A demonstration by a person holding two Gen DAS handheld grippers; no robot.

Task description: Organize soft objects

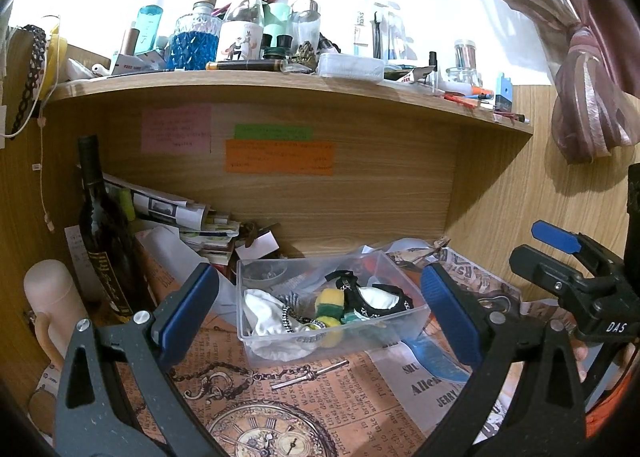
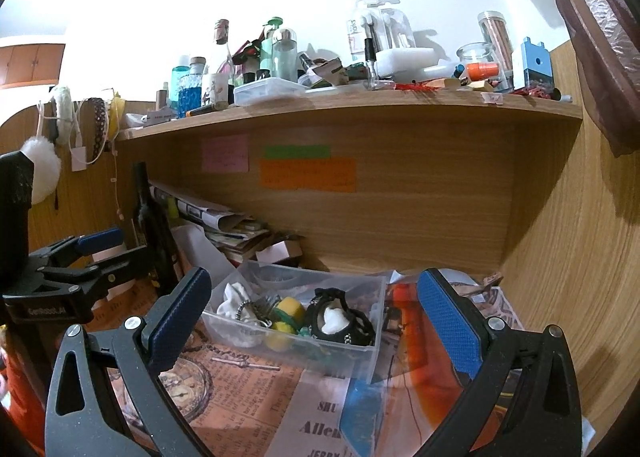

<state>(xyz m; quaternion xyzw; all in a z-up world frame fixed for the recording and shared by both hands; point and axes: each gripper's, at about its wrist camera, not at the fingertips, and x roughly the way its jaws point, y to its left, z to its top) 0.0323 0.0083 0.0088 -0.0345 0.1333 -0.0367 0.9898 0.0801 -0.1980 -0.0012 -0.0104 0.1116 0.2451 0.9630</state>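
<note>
A clear plastic bin sits on the paper-covered desk under the shelf. It holds a white cloth, a yellow and green sponge, and a black strappy piece over a white pad. My left gripper is open and empty, its jaws standing either side of the bin in front of it. My right gripper is open and empty, just in front of the bin. Each gripper shows at the edge of the other's view.
A dark wine bottle and a stack of papers stand at the back left. A beige flask is at far left. A cluttered shelf hangs overhead. A blue comb lies by the bin.
</note>
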